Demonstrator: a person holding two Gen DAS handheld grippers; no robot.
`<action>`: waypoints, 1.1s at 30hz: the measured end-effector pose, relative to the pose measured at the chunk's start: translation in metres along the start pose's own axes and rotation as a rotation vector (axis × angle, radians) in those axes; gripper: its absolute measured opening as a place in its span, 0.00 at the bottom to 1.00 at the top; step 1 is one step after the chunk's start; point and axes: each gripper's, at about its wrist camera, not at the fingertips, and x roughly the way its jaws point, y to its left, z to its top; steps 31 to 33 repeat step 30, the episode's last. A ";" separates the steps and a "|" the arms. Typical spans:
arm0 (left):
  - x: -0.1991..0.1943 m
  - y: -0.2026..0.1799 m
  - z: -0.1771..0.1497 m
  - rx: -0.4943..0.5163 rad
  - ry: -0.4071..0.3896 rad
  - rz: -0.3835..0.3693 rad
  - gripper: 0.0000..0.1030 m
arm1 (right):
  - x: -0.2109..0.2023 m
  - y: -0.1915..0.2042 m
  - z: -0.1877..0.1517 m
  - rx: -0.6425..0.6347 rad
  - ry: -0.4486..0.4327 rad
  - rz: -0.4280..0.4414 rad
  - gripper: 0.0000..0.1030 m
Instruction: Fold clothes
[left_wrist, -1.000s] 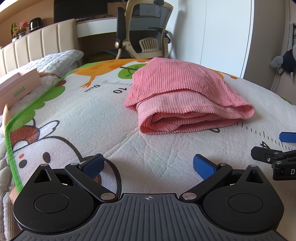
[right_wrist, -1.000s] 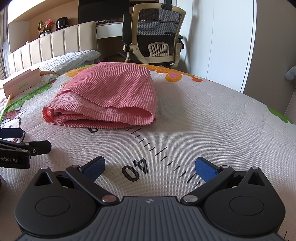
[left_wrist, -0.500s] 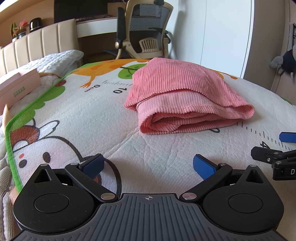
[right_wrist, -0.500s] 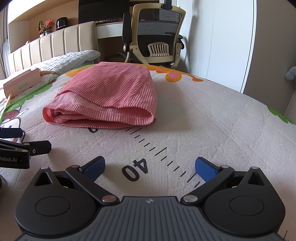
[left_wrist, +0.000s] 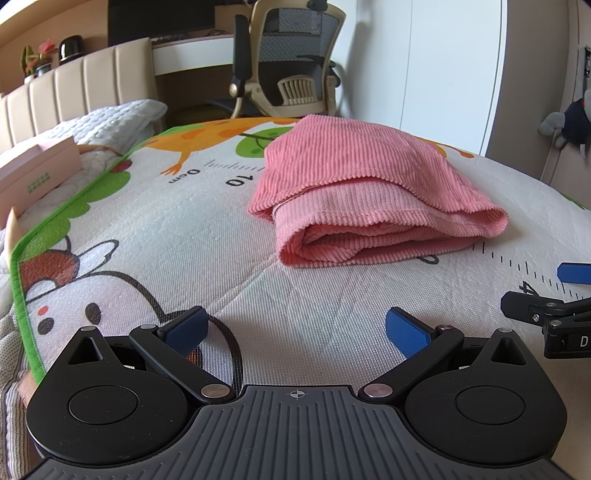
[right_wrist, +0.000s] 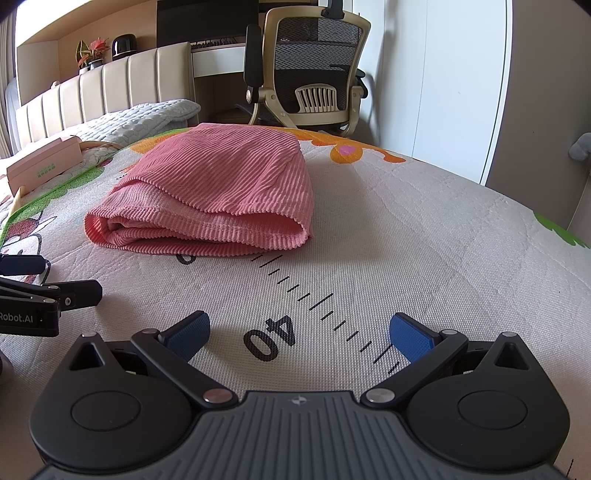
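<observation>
A pink corduroy garment (left_wrist: 369, 192) lies folded in a thick bundle on the printed play mat (left_wrist: 184, 236); it also lies at the centre left of the right wrist view (right_wrist: 221, 195). My left gripper (left_wrist: 295, 328) rests low on the mat, short of the bundle, open with nothing between its blue pads. My right gripper (right_wrist: 299, 332) stands open too, over the printed "40" mark, nothing held. Each gripper's tip shows at the edge of the other's view: the right one (left_wrist: 546, 295), the left one (right_wrist: 48, 288).
A pink box (left_wrist: 37, 173) lies at the mat's left edge by a grey quilt (left_wrist: 110, 125). Beyond the bed stand an office chair (right_wrist: 314, 66), a padded headboard (right_wrist: 110, 92) and white wardrobe doors (right_wrist: 461, 85). Bare mat spreads right of the bundle.
</observation>
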 end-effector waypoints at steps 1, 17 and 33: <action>0.000 0.000 0.000 0.001 0.000 0.001 1.00 | 0.000 0.000 0.000 0.000 0.000 0.000 1.00; -0.001 0.000 0.000 -0.002 0.000 0.000 1.00 | 0.000 0.000 0.000 0.001 -0.001 0.001 1.00; -0.001 0.001 0.000 -0.008 -0.001 -0.005 1.00 | 0.000 -0.001 0.000 0.001 -0.002 0.002 1.00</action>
